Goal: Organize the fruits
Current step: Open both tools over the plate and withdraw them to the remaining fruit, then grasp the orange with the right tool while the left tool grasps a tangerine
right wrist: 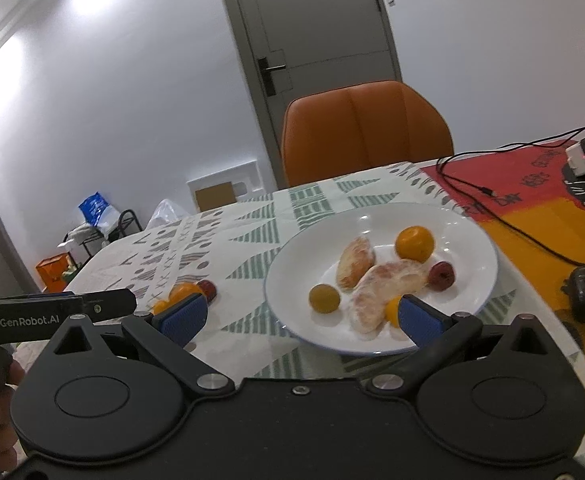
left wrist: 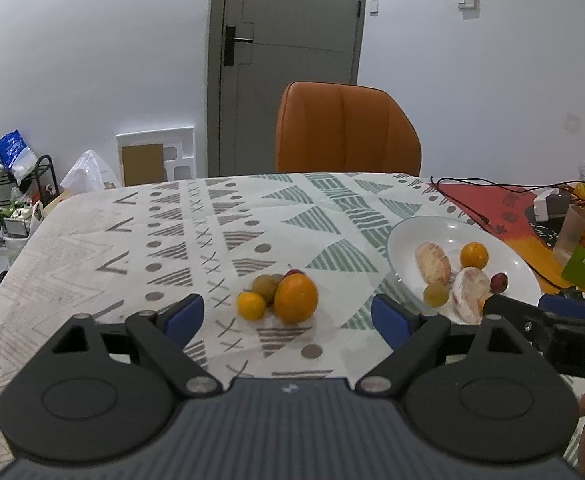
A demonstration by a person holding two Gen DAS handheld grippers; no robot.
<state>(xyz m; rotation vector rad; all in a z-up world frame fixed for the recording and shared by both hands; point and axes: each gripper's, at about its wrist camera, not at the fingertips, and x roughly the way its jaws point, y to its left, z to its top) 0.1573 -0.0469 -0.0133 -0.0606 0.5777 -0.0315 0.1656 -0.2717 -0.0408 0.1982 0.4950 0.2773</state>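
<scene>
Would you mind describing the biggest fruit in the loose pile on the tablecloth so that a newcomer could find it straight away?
Start at the white plate on the patterned tablecloth; to its left a small pile of fruit lies on the cloth. The large orange sits at the pile's front right, just ahead of the open left gripper. It dwarfs the small orange and the kiwi beside it.
</scene>
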